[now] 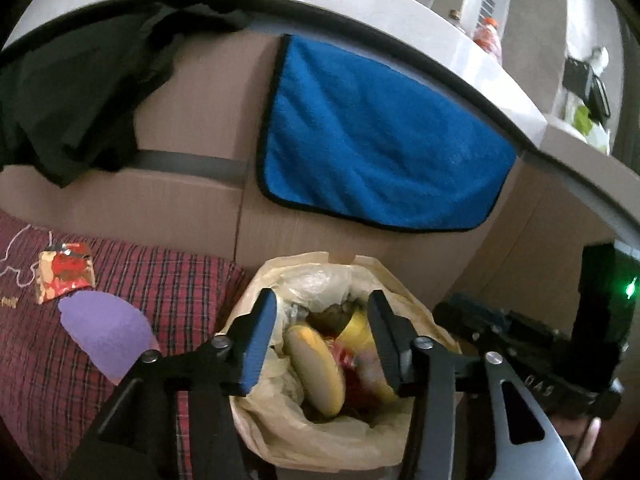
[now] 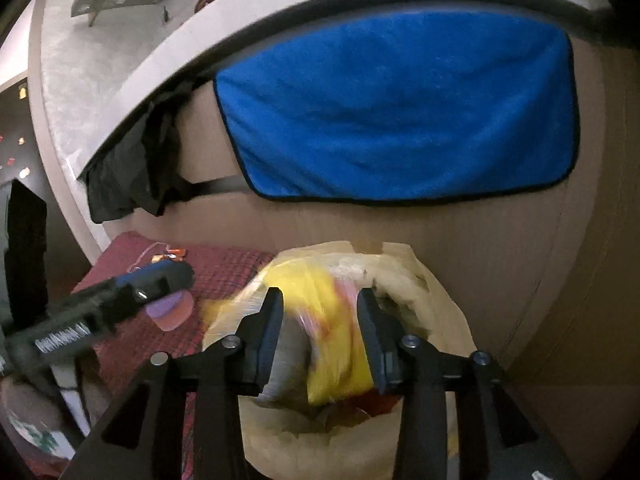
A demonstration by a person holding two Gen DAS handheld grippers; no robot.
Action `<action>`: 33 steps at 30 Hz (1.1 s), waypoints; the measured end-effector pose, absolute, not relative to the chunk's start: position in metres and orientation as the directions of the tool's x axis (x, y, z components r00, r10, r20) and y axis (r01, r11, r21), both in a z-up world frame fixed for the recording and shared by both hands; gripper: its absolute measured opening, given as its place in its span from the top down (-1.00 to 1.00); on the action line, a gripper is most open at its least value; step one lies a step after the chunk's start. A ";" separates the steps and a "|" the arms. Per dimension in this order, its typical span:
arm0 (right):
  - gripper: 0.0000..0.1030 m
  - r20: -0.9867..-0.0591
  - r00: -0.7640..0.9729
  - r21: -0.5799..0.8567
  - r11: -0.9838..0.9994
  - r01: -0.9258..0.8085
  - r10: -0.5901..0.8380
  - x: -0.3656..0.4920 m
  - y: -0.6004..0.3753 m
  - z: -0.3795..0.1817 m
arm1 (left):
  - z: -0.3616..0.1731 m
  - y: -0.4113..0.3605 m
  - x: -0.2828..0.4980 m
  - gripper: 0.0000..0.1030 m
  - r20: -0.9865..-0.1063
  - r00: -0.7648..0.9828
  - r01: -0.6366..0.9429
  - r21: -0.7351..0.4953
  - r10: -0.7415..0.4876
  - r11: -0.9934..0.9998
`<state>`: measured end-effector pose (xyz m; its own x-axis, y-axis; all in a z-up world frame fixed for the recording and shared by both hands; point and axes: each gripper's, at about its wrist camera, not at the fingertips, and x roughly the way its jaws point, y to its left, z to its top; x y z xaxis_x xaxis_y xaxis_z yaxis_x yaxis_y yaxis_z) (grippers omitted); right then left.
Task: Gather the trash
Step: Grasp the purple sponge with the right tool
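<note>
— Brown cabinet fronts behind, blue towel (image 1: pixel 384 136) hanging from the counter edge; below them our trash bag (image 1: pixel 316 432) stands open, beside the red plaid cloth (image 1: pixel 48 360).

— Our left gripper (image 1: pixel 320 344) hovers over its mouth, jaws apart, nothing between the pads. Right gripper (image 2: pixel 320 336)?

— Jaws apart too, with a yellow wrapper (image 2: pixel 340 344) blurred between them; we judge it's dropping free.

— Then we keep both over the opening until it settles inside. A red wrapper (image 1: pixel 64 276) and purple piece (image 1: pixel 108 332) remain on the cloth.
</note>
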<state>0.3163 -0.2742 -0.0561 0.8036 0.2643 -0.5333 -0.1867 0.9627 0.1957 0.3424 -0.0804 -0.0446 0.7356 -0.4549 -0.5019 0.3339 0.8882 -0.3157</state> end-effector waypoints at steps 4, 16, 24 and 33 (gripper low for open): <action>0.28 -0.537 0.807 0.170 0.969 -0.181 0.245 0.313 -0.269 -0.054 | -0.033 -0.056 0.340 0.00 -0.493 0.765 0.298 -0.300 -0.414 0.906; 0.28 -0.487 0.794 0.117 0.928 -0.353 0.363 0.300 -0.203 -0.022 | 0.005 0.119 0.329 0.00 -0.461 0.874 0.024 -0.269 -0.151 0.963; 0.28 -0.555 0.698 0.097 0.868 -0.487 0.453 0.320 -0.120 -0.044 | -0.033 0.188 0.340 0.00 -0.523 0.837 -0.032 -0.343 -0.162 0.939; 0.28 -0.622 0.632 0.062 0.834 -0.549 0.462 0.354 -0.052 -0.077 | -0.061 0.202 0.332 0.00 -0.536 0.830 -0.025 -0.309 -0.152 0.951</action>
